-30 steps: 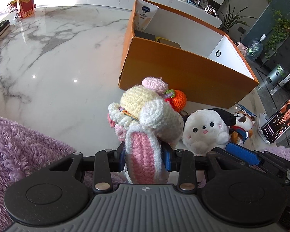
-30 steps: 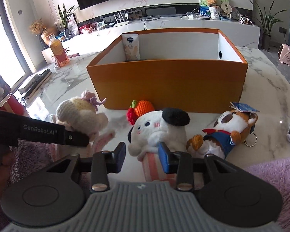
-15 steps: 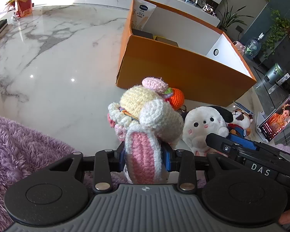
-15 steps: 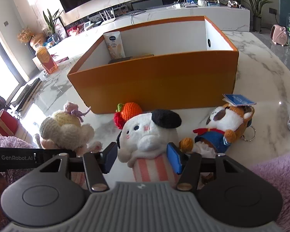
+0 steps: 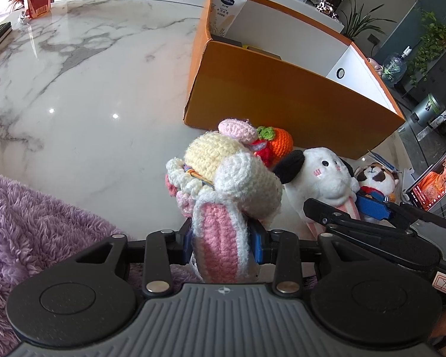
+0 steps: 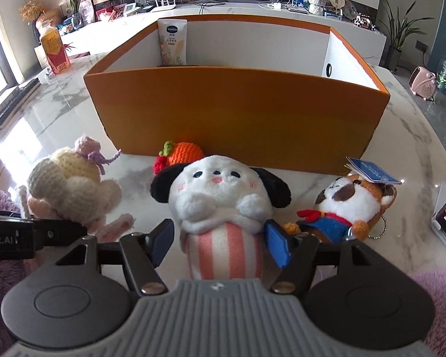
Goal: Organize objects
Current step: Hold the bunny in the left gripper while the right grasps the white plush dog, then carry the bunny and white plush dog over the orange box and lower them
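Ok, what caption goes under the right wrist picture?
Opening jaws straddle the white plush puppy with black ears and striped body before the orange cardboard box.

Left wrist camera sits on my left hand-held gripper (image 5: 223, 245), angled steeply down, close over the worktop (image 5: 83, 95). Right wrist camera rides my right hand-held gripper (image 6: 220, 242), facing the orange box (image 6: 238, 119) head-on. Both views share the box and the toys before it.
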Tool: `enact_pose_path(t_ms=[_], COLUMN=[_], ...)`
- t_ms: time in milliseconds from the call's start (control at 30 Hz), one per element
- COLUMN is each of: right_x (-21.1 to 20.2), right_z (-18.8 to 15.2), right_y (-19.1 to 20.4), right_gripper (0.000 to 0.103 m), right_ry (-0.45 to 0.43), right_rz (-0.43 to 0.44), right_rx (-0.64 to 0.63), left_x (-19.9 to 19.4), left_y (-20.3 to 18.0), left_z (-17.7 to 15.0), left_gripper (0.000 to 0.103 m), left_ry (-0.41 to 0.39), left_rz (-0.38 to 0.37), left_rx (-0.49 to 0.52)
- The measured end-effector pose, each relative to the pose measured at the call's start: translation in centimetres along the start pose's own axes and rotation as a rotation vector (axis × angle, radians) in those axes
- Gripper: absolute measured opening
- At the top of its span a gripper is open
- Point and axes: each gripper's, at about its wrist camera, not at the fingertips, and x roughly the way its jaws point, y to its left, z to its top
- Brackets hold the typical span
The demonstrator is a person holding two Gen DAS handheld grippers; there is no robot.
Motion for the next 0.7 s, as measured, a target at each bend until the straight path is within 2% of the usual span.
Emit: enact_pose_path(t_ms=[33,233,400,700], right_x=[0.1,-0.2,-1.8,-6.7], right_z=[0.0,-0.2,-0.3,1.8], right_y=[0.1,-0.2,-0.2,-1.2], right_gripper=[0.063,0.058,0.057,0.057], right_ry=[-0.003,-0.006,-0.017,-0.116], right_rz=[-0.013,-0.009,0.019,0.102], right_rx=[-0.005,-0.001,0.01,0.062], left_x=[0.0,-0.2,-1.5,-5.4], left_y=[0.1,0.0,-0.2,-2.1], left_z=[0.0,0.0,0.1,1.9], left_gripper=[0.043,0.043,0.043,0.043], left_ry=[0.001,-0.007,-0.031,-0.12], left_rz=[0.0,-0.007,-0.032,-0.12], left_rx=[0.0,-0.001,-0.003,0.036])
